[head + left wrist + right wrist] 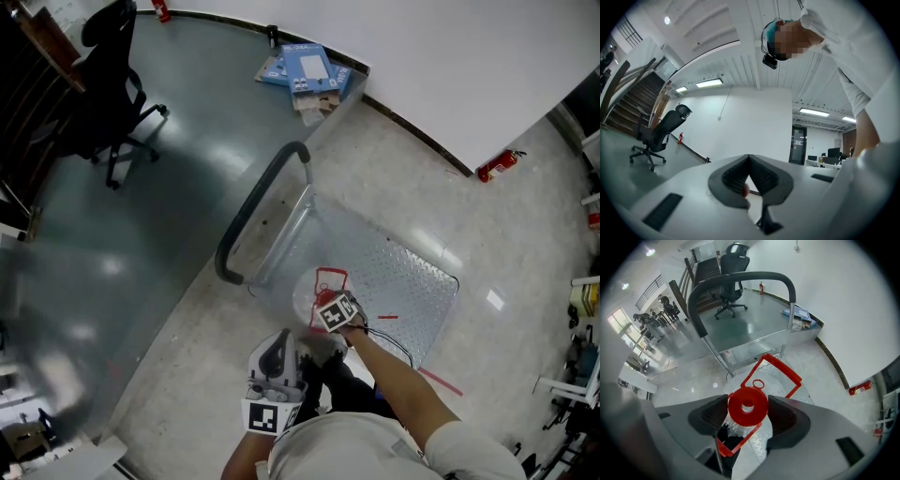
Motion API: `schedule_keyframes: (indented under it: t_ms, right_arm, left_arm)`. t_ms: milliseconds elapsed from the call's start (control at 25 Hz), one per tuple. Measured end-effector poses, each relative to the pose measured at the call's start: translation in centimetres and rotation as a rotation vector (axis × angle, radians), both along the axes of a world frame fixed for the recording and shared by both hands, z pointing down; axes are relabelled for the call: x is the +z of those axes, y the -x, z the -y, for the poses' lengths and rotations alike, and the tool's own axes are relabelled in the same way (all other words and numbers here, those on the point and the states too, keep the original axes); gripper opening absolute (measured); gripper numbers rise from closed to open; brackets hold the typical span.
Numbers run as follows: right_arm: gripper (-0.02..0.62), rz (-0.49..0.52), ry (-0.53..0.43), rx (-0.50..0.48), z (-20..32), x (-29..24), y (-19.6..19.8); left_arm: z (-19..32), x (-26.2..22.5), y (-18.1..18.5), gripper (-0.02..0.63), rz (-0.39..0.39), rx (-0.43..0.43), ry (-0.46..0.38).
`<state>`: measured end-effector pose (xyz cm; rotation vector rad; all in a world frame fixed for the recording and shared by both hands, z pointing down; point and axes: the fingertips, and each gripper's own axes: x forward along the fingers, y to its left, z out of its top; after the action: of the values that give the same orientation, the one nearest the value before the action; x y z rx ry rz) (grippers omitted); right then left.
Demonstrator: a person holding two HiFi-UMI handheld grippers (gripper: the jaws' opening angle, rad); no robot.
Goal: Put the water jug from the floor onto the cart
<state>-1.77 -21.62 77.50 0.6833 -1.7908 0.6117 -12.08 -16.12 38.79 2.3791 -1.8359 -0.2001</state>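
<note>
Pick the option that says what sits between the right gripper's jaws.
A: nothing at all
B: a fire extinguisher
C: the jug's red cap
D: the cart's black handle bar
C: in the right gripper view, the red cap of the water jug fills the gap between the jaws of the right gripper, which close on it from both sides.

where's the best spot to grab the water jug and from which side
Take the water jug at its round red cap, coming straight down from above with one jaw on each side. The cap faces up and is the narrowest part; the clear body below looks too wide. The red handle tilts off to one side, so avoid it. The right gripper sits this way now.
</note>
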Motion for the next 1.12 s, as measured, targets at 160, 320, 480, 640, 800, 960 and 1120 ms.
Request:
schedule_keyframes:
  t_ms: [160, 320, 480, 640, 800, 960, 1120]
  right_arm:
    - [0.272, 0.025, -0.010, 0.017, -0.1, -1.3, 0.1]
    - [0.162, 0.053, -0.102, 0.045, 0.6, -4.5, -0.1]
    - [0.012, 0.160, -0.306, 0.090, 1.5, -11.1, -0.4]
    - [0.011, 0.327, -0.559, 0.152, 1.6, -20.0, -1.0]
    - [0.011, 0.473, -0.744, 0.179, -0.3, -29.1, -2.1]
    - [0.011, 0.608, -0.894, 0.235, -3.2, -37.2, -4.2]
    - [0.011, 0.675, -0.992, 0.219, -6.4, -40.9, -4.7]
  left_arm:
    - [-0.3, -0.3, 0.3, -0.002, -0.006, -0.006, -0.008]
    - [-0.6, -1.0, 0.3, -0.002, -0.006, -0.008, -0.025]
    - [-1.2, -1.9, 0.0, -0.002, -0.001, -0.001, -0.043]
    - [-2.0, -2.7, -0.2, -0.002, 0.010, -0.002, -0.060]
    - [-2.9, -3.9, -0.5, -0.002, 0.020, -0.009, -0.086]
    - [-4.0, -5.5, -0.9, -0.002, 0.021, -0.024, -0.107]
    - [-5.1, -6.1, -1.2, -0.002, 0.010, -0.032, -0.115]
